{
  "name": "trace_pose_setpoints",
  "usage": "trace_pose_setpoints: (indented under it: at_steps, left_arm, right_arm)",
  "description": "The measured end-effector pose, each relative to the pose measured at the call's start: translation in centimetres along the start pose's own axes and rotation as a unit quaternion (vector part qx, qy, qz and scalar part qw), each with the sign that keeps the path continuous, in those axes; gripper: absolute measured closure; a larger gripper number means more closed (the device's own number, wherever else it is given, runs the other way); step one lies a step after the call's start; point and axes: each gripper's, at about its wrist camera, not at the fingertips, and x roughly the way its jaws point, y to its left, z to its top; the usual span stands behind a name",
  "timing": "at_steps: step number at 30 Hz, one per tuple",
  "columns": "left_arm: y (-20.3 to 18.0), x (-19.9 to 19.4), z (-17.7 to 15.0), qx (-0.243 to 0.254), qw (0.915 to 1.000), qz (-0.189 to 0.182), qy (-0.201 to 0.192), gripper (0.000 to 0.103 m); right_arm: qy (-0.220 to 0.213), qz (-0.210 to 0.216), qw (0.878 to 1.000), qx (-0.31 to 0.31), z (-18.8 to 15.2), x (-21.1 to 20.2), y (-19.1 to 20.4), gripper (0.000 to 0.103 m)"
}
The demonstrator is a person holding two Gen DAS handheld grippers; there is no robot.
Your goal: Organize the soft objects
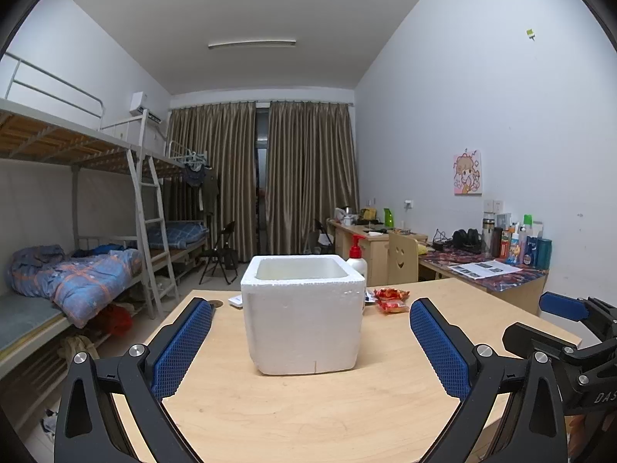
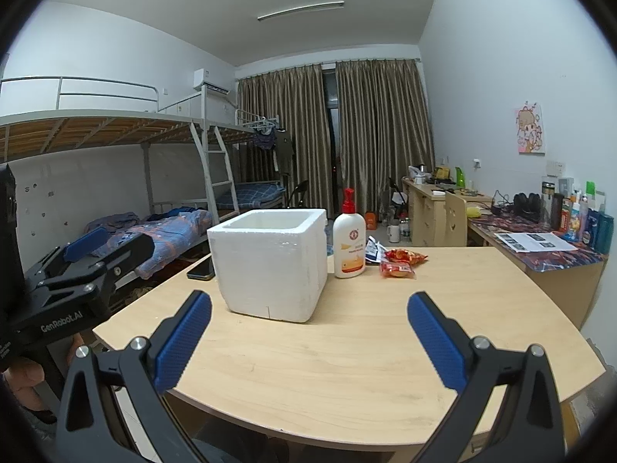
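Right wrist view: both the left gripper (image 1: 310, 341) and right gripper (image 2: 308, 333) hang empty, fingers spread wide. Red snack packets (image 2: 401, 262) lie at 1 o'clock, past the foam box (image 2: 270, 262). Probably light, crinkly, slippery, so I'd pinch mid-pack gently.

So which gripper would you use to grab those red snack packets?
Probably the right gripper: the red snack packets lie right of the white foam box, which partly blocks the left gripper. Both are open.
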Motion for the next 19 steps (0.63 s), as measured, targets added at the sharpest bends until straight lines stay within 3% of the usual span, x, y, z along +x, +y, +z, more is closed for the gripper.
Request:
trace_pose_setpoints:
  at_steps: [19]
  left_arm:
    - [-0.12, -0.26, -0.24, 0.006, 1.0000, -0.004, -0.001, 0.000]
  right_arm:
    - [0.000, 0.011, 1.000, -0.004, -0.06, 0.03, 0.33, 0.000]
